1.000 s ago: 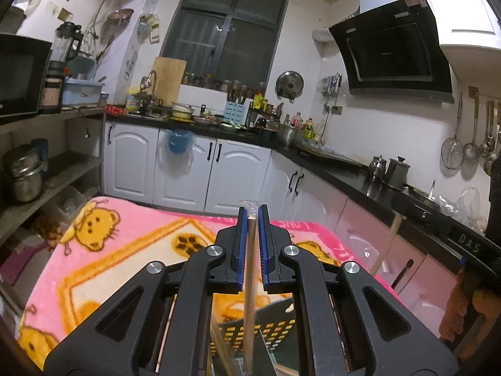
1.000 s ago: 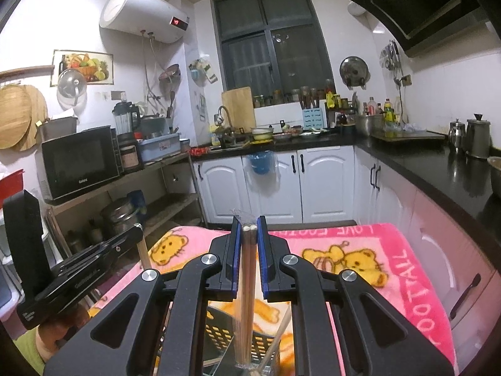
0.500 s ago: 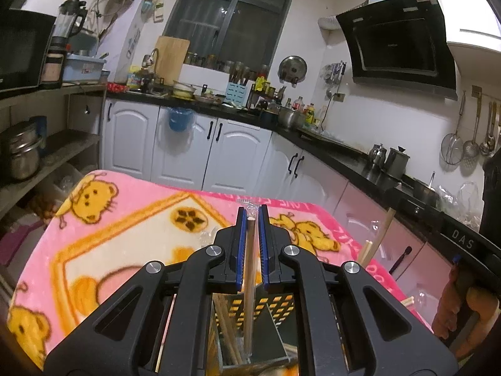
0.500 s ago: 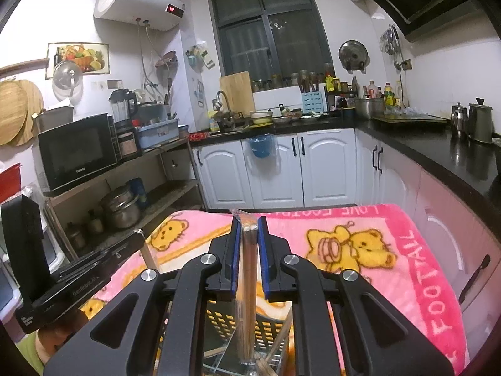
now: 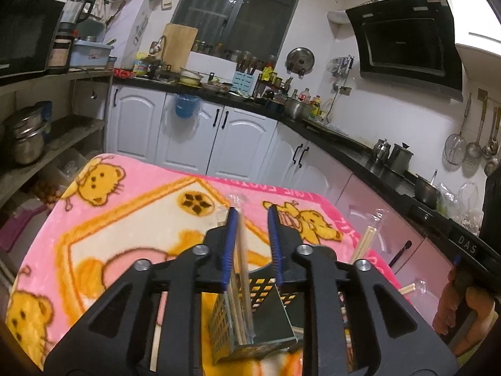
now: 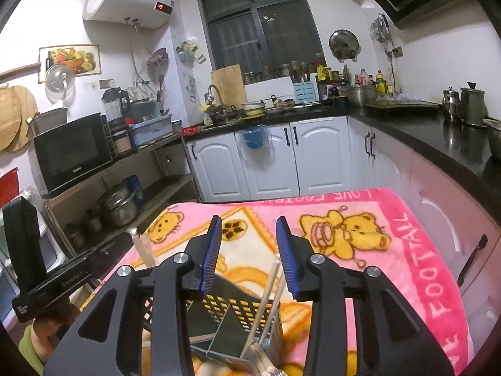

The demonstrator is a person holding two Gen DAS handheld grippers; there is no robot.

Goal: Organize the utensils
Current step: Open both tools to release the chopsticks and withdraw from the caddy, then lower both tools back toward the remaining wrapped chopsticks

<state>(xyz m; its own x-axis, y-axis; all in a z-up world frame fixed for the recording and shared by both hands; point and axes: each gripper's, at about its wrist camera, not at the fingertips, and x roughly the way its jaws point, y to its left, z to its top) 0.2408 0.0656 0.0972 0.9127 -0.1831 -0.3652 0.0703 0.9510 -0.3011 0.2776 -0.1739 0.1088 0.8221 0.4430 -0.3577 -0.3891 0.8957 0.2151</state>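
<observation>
- Utensil caddy [image 6: 231, 310], black perforated with compartments, stands on the pink bear blanket [image 6: 404, 250] right under both grippers.
- Right gripper [image 6: 249, 250]: jaws have just been opening, now well apart; wrapped chopsticks [image 6: 266, 300] lean free in the caddy, clear of the pads.
- Left gripper [image 5: 250, 244]: jaws have just been opening to a narrow gap; its chopstick pair [image 5: 239, 282] stands in a compartment close against the left pad; no grip evident.
- White cabinets [image 6: 275, 163] and black counter beyond.
</observation>
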